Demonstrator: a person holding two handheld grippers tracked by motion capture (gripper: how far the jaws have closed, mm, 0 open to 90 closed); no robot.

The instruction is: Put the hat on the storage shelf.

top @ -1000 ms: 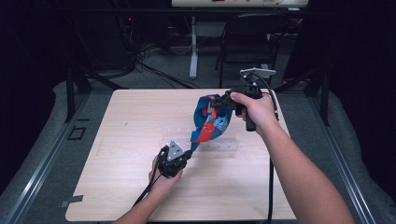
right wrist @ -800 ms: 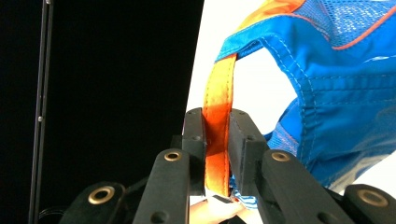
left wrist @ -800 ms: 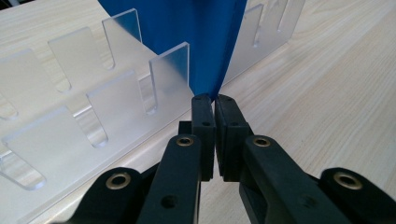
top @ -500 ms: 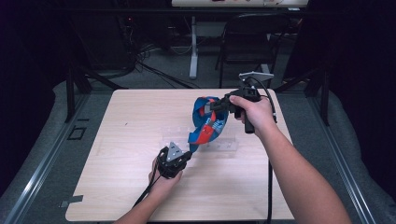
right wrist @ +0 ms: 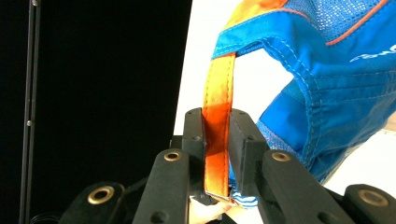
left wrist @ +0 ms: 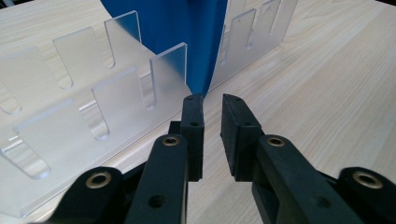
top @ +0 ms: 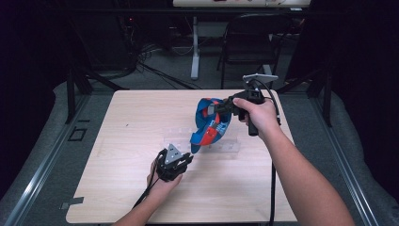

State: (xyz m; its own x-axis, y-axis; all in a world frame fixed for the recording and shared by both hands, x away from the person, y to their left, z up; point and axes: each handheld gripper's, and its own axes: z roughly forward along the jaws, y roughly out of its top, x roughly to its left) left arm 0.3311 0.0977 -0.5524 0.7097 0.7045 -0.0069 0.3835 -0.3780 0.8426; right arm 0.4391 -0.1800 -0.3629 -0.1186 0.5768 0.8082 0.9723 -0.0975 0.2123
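Observation:
A blue cap (top: pixel 209 125) with red and orange trim hangs above the wooden table (top: pixel 127 127). My right gripper (top: pixel 221 107) holds it from the far right side. In the right gripper view, that gripper (right wrist: pixel 217 114) is shut on the cap's orange strap (right wrist: pixel 217 93), with blue fabric (right wrist: pixel 336 70) spreading to the right. My left gripper (top: pixel 186 160) rests low near the table's front. Its jaws stand slightly open (left wrist: pixel 212 100), with nothing between them. The cap's blue brim tip (left wrist: pixel 203 70) hangs just beyond them. A clear acrylic rack (left wrist: pixel 70 121) lies under the cap.
The clear slotted rack (top: pixel 226 146) lies flat mid-table, right of centre. Beyond the far edge stand a dark chair (top: pixel 249 42) and a white table leg (top: pixel 195 47), with cables on the floor. Bare wood spreads to the left and along the front.
The right gripper has shifted the cap slightly down and left, bringing its brim tip closer to the left gripper. The left gripper has stayed in place.

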